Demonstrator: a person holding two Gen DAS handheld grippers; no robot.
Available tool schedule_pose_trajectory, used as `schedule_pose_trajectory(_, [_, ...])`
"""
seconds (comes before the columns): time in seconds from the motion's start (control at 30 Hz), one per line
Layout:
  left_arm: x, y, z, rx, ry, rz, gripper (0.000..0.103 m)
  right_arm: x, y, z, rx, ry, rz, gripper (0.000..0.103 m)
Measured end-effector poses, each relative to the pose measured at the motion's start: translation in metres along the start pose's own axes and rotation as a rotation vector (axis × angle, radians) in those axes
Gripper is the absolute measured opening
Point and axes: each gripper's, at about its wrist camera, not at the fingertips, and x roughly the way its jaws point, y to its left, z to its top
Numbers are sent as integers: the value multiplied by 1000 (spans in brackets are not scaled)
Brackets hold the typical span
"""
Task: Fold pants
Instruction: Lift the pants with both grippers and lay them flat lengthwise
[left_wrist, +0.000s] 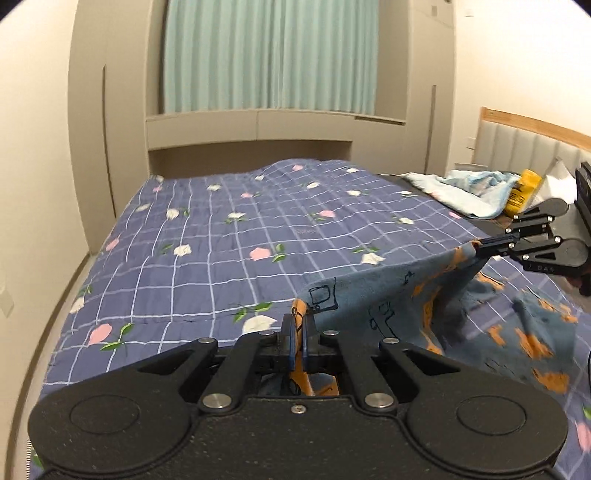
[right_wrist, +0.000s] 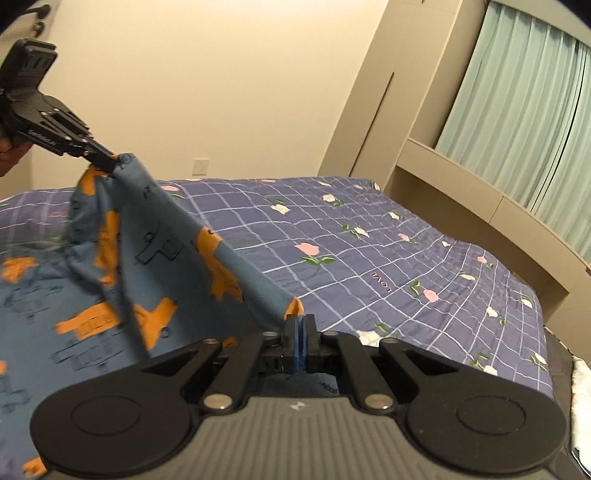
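Note:
The pants (left_wrist: 388, 295) are blue with orange and outlined prints. One edge is stretched in the air between my two grippers, while the rest trails on the quilt (left_wrist: 221, 236). My left gripper (left_wrist: 297, 325) is shut on one corner of that edge, at the bottom of its own view. My right gripper (left_wrist: 480, 244) pinches the other corner at the right. In the right wrist view the right gripper (right_wrist: 300, 321) is shut on an orange-tipped corner of the pants (right_wrist: 166, 251). The left gripper (right_wrist: 107, 159) holds the far corner higher up at the left.
The bed is covered by a purple checked quilt (right_wrist: 388, 251) with flowers. A light-blue blanket (left_wrist: 469, 192) and a yellow bottle (left_wrist: 522, 192) lie by the padded headboard (left_wrist: 524, 144). Beige cabinets (left_wrist: 258, 125) and a green curtain (left_wrist: 269, 51) stand beyond the bed.

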Motion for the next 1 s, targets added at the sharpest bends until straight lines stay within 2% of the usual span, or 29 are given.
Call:
schedule_pose_trajectory(0.23, [-41, -42, -42, 143, -23, 7, 3, -50, 37, -25, -7, 5, 21, 2])
schedule_pose_trajectory(0.33, [-52, -62, -65, 229, -16, 15, 3, -62, 54, -40, -10, 29, 30, 2])
schedule_pose_trajectory(0.5, [-58, -82, -103, 303, 28, 19, 3, -70, 79, -65, 6, 79, 53, 2])
schedule_pose_trajectory(0.73, [-52, -86, -140, 286, 84, 23, 3, -77, 99, -91, 42, 112, 70, 2])
schedule_pose_trajectory(1.0, [-57, -86, -152, 264, 112, 32, 3, -91, 117, -100, 36, 118, 93, 2])
